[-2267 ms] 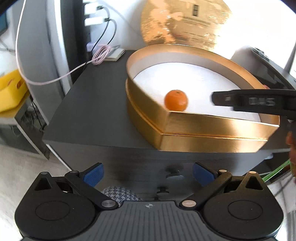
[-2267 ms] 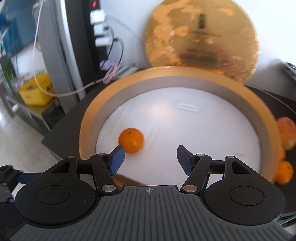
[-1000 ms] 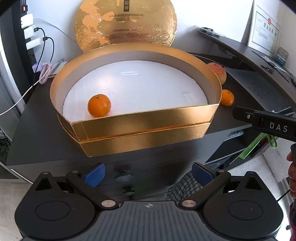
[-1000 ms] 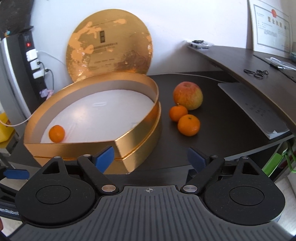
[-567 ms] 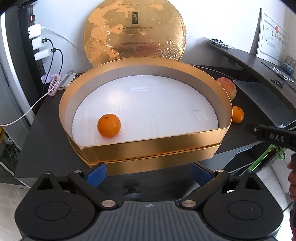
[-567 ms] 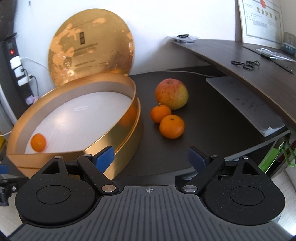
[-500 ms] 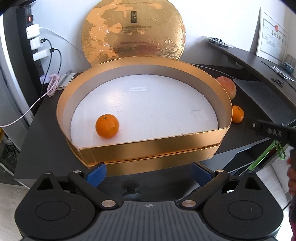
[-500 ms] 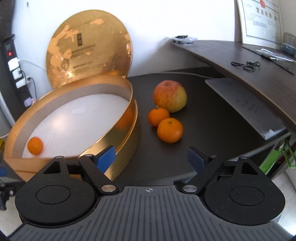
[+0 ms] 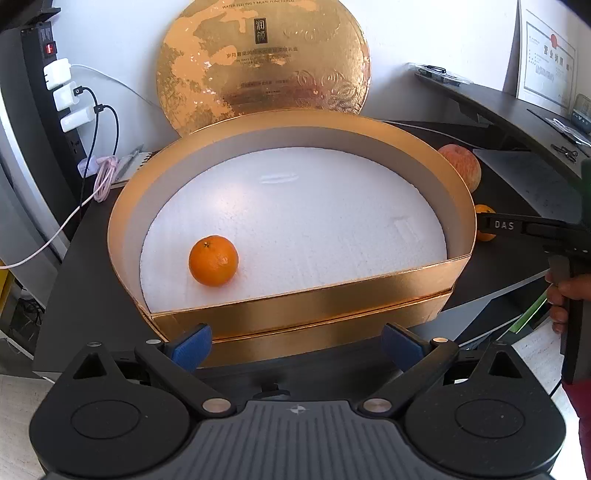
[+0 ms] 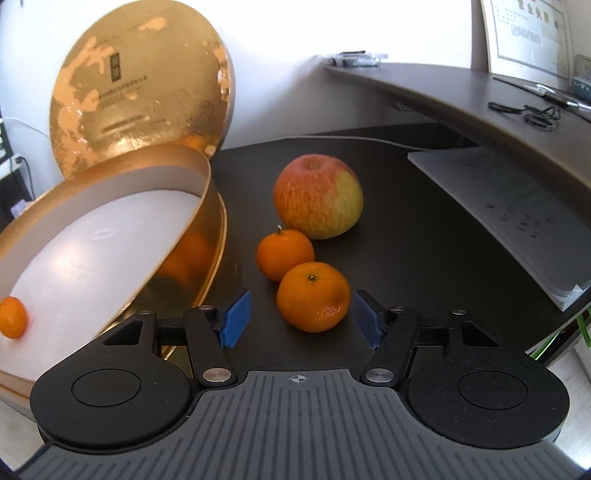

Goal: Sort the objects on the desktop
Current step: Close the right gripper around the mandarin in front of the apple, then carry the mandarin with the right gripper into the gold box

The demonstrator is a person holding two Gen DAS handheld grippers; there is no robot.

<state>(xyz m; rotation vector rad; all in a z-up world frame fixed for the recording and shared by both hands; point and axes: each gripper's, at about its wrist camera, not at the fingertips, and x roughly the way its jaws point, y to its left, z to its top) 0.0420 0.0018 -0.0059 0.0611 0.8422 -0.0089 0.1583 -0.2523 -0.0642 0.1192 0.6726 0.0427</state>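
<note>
Item: our right gripper, now down at the nearest tangerine, which sits on the dark desk between jaws that have just been narrowing, pads not yet touching. Our left gripper waits wide and empty before the gold box, one tangerine inside. We judge the next pick begun.

Along the left edge you see a dark vertical power strip with white chargers plugged in. A black cable and a coiled pink cable hang from them toward the dark desk top. At the right, a raised curved dark wooden shelf carries a framed white certificate leaning on the white wall. Under that shelf lies a stack of white printed papers.
</note>
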